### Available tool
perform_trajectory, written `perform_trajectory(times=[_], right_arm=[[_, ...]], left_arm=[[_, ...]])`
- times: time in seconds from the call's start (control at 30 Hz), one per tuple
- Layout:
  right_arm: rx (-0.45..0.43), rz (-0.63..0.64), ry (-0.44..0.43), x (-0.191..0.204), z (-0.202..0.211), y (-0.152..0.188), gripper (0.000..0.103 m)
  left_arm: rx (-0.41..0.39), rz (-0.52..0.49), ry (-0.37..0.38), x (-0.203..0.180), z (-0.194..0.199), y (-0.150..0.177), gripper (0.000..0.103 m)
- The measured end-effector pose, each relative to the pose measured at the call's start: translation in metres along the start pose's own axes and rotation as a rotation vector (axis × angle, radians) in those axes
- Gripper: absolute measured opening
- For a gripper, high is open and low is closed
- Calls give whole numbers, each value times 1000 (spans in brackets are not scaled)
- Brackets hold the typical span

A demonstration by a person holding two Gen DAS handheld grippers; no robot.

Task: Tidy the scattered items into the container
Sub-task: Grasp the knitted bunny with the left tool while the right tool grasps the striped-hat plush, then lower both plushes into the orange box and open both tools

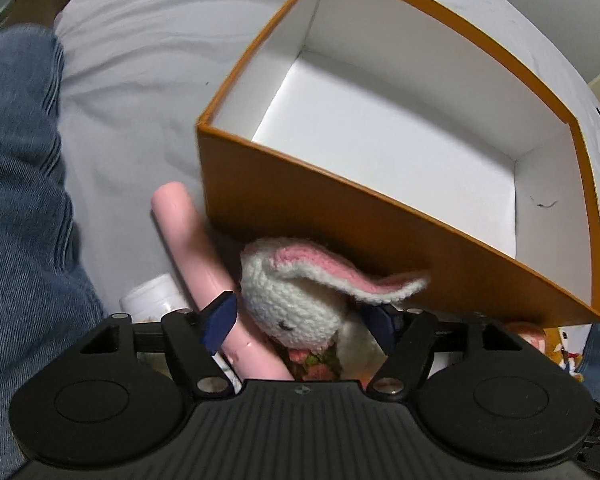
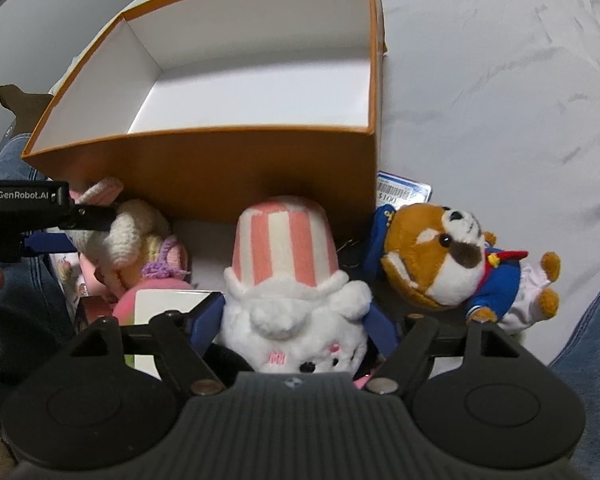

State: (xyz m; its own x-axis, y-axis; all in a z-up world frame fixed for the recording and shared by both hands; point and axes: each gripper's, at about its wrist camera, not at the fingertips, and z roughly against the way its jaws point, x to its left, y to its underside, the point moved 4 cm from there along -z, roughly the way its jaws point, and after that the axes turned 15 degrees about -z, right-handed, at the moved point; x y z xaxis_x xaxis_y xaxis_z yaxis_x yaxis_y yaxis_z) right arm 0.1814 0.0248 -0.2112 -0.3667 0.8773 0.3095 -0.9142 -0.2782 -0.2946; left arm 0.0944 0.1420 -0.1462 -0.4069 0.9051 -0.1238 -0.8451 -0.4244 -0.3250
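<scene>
The box [image 2: 220, 168] is orange outside, white inside, open-topped with nothing in it, and fills the upper middle of both views on a pale sheet. Toys are bunched right against its near wall: a knitted white bunny [image 1: 296, 304] with pink-lined ears at lower centre of the left view, a pink tube [image 1: 188, 256] slanting just left of it, a fluffy white plush [image 2: 292, 280] in a pink-striped hat at lower centre of the right view, and a brown dog [image 2: 440, 264] in a blue jacket lying on its side at right.

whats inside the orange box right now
Nothing that shows: the orange box has a bare white floor and white walls in both views. Its near wall hides a strip of the floor just behind it, so something small lying there would go unseen. The plush toys all lie outside, against that wall.
</scene>
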Motion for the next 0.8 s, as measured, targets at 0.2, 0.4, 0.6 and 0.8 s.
perform_trajectory(times=[0.2, 0.4, 0.6, 0.8], right_arm=[[-18, 22, 5, 3, 4, 6, 72], [-64, 49, 15, 3, 19, 7, 70], [-118, 45, 6, 2, 39, 6, 70], [-161, 38, -66, 9, 70, -4, 70]], left_arm=[[-31, -24, 42, -7, 0, 3, 59], [-67, -66, 51, -12, 14, 5, 46], [-132, -153, 51, -23, 43, 15, 44], [-198, -252, 91, -37, 82, 13, 44]])
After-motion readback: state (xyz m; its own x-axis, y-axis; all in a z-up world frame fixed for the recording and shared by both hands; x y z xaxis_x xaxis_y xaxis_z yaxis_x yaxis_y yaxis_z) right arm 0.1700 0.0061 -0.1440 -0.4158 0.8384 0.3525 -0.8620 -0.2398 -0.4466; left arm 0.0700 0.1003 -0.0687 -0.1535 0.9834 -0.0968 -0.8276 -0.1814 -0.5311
